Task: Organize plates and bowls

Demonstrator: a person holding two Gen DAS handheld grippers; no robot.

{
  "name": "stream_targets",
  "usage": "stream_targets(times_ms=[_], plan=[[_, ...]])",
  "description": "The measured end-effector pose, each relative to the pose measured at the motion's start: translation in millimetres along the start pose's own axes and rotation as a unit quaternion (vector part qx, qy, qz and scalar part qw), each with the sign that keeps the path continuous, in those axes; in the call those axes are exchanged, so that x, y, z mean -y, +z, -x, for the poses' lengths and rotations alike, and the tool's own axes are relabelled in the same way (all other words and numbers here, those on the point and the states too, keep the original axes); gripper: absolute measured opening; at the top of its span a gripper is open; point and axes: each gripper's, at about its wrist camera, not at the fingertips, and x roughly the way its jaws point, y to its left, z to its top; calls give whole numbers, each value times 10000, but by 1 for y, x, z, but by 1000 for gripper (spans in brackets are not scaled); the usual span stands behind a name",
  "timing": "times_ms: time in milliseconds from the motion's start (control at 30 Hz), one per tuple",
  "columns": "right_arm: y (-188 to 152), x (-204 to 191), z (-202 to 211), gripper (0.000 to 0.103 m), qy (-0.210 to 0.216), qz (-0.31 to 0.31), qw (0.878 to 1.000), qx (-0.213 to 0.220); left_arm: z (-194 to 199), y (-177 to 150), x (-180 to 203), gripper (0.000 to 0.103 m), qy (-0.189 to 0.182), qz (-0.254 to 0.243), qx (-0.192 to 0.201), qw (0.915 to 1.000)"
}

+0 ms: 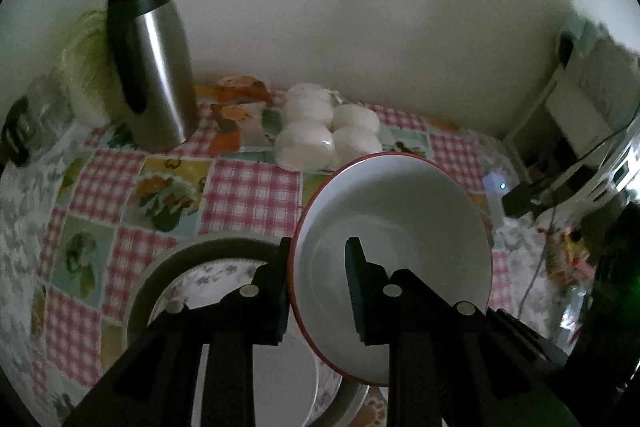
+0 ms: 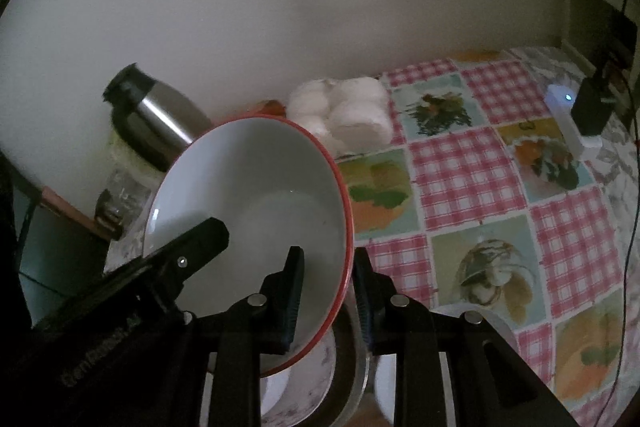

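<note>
A white bowl with a red rim [image 1: 400,211] hangs tilted above the table, held from both sides. My left gripper [image 1: 320,255] is shut on its left rim, one finger inside and one outside. In the right wrist view the same bowl [image 2: 256,179] fills the left half, and my right gripper [image 2: 328,259] is shut on its right rim. The left gripper's finger [image 2: 200,239] reaches into the bowl from the lower left there. Under the bowl a floral plate [image 1: 208,279] lies in a grey-rimmed dish [image 1: 192,251].
A steel thermos [image 1: 152,67] stands at the back left beside a cabbage [image 1: 84,67] and a glass jar [image 1: 40,115]. Wrapped white buns [image 1: 328,131] lie by the wall. A white device with a blue light [image 2: 568,119] and a black adapter [image 2: 592,107] sit at the far right on the checked tablecloth [image 2: 460,179].
</note>
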Motion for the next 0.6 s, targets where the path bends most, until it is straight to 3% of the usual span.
stream_targets(times_ms=[433, 600], plan=[[-27, -70, 25, 27, -93, 675, 9975, -205, 50, -32, -72, 25, -292, 962, 259, 9946], [-46, -91, 26, 27, -278, 943, 9946, -340, 54, -49, -98, 25, -458, 1296, 174, 9904]])
